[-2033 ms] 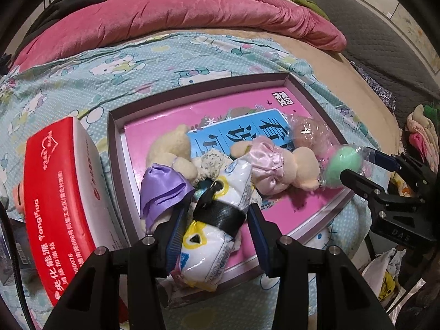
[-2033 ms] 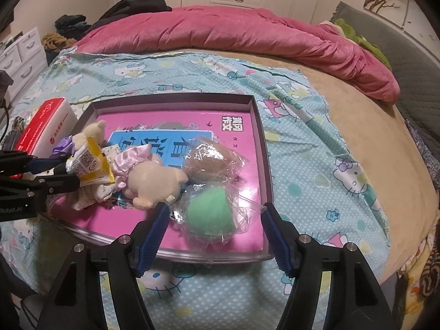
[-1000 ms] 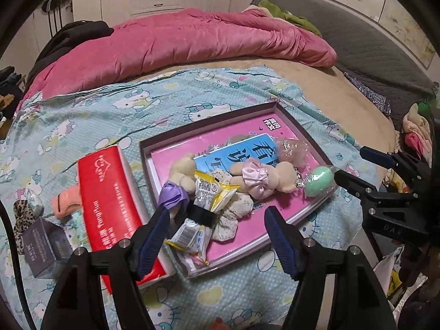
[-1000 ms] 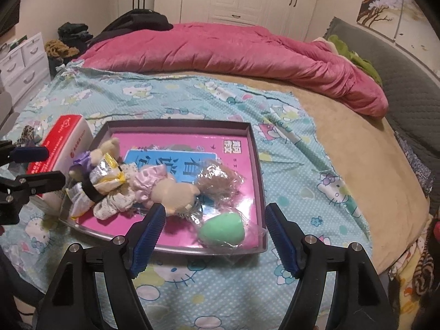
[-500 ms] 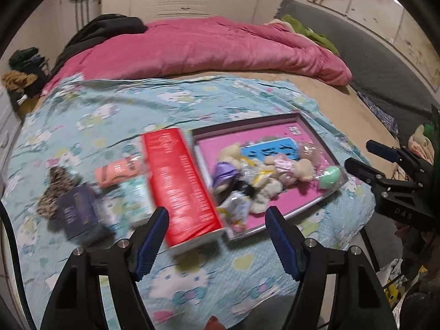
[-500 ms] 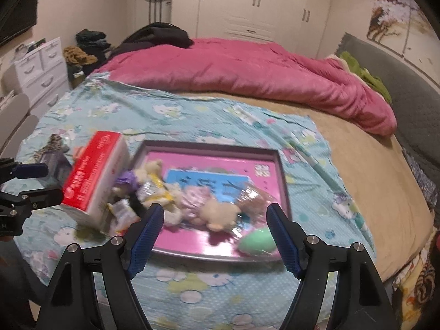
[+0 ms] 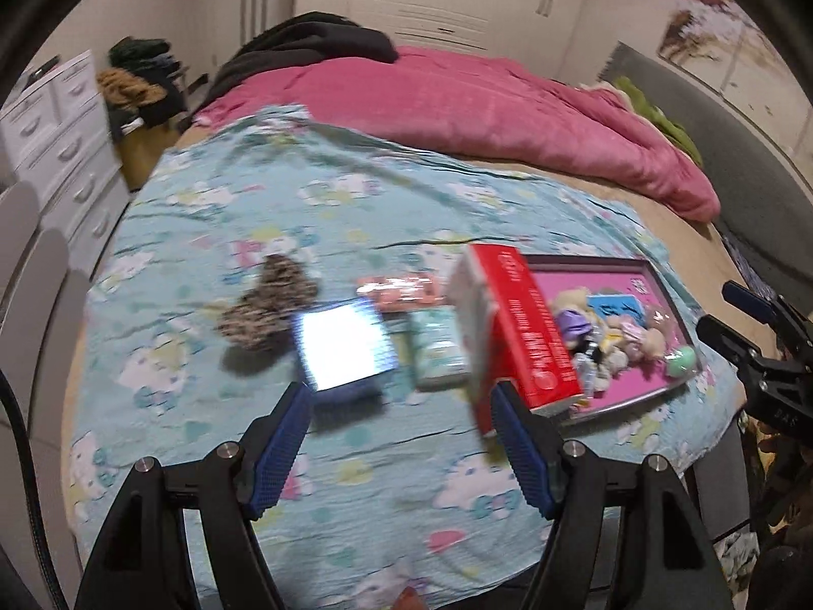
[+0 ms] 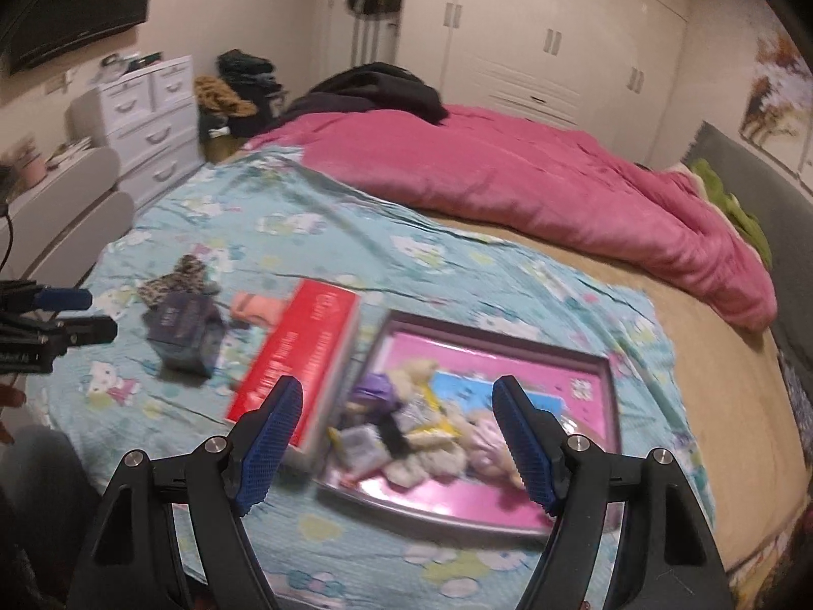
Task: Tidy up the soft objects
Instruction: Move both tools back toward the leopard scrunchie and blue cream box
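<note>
A pink tray (image 8: 584, 371) (image 7: 655, 274) lies on the bed and holds several soft toys (image 8: 432, 437) (image 7: 610, 335) and a green ball in plastic (image 7: 681, 353). A leopard-print soft piece (image 7: 269, 305) (image 8: 175, 277) lies on the sheet to the left, outside the tray. My left gripper (image 7: 401, 437) is open and empty, held high above the sheet near a dark blue box (image 7: 340, 351). My right gripper (image 8: 396, 437) is open and empty, above the tray's near left corner. Each gripper shows at the edge of the other's view.
A red and white carton (image 7: 513, 320) (image 8: 300, 351) stands against the tray's left side. A pink packet (image 7: 401, 292), a pale green pack (image 7: 439, 345) and the dark blue box (image 8: 183, 333) lie left of it. A pink duvet (image 8: 508, 173) covers the far side.
Both grippers have pulled up and back from the tray, and both views now take in more of the bed. The left gripper has swung left, over the loose items beside the carton.
</note>
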A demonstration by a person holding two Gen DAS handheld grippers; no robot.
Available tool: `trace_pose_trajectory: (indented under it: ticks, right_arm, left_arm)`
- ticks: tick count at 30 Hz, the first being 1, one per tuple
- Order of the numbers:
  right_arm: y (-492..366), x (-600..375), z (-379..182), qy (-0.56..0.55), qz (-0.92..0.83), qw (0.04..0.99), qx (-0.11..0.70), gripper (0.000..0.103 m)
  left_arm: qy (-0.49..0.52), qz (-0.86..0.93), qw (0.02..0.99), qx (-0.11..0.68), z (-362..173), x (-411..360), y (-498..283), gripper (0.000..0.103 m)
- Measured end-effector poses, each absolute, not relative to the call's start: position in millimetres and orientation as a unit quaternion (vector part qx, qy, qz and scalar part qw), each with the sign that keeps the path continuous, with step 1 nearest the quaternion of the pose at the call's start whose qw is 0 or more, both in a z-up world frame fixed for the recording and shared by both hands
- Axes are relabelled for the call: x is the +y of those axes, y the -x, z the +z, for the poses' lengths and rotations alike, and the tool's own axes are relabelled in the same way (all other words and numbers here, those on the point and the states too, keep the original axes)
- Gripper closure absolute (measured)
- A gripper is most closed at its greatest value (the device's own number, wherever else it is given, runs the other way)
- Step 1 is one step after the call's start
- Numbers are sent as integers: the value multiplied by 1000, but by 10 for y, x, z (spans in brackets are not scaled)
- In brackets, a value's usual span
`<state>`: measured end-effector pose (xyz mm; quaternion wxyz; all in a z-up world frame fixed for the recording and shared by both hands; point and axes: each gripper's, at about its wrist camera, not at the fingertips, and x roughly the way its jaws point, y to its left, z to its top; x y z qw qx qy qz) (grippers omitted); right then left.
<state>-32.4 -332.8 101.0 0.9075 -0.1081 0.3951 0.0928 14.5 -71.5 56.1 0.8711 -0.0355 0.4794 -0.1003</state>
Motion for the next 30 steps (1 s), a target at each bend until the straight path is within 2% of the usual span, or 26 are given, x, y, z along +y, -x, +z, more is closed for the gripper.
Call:
trace_pose_trajectory:
  ticks: [13,30]
  right_arm:
    - [252,-2516,971,164,164,888,397,25]
    - [-531,-1840,397,263,261,809,457,25]
  left_arm:
    - [79,-45,870,485,468,162,-69,31]
    - [123,-31,852,509,74,446,-544,31]
